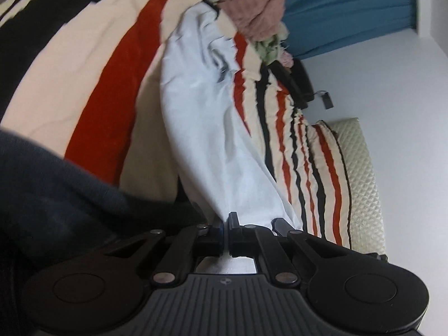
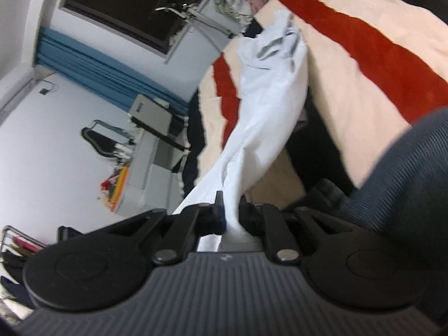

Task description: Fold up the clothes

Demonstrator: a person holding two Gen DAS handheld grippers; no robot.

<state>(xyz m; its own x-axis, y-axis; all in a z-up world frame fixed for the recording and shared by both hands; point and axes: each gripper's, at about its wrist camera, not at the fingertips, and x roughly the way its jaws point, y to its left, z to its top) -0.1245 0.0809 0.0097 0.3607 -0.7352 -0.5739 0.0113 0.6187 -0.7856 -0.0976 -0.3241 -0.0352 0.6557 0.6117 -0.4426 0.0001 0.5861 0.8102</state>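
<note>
A white garment point(image 1: 201, 128) with grey print hangs stretched above the striped bed. My left gripper point(image 1: 226, 232) is shut on one end of it, the cloth pinched between the jaws. The same white garment point(image 2: 268, 106) shows in the right wrist view, where my right gripper point(image 2: 229, 212) is shut on another part of it. The cloth runs from each gripper away toward the bed, twisted in the right wrist view. A pile of other clothes point(image 1: 252, 2) in pink, green and white lies at the far end of the bed.
The bed cover point(image 1: 112, 64) has cream, red and black stripes. A striped pillow and quilted headboard point(image 1: 361, 173) lie at the right. The person's dark blue sleeve point(image 1: 56, 184) is at the left. A desk and chair point(image 2: 145, 128), blue curtain point(image 2: 92, 64) and window stand beside the bed.
</note>
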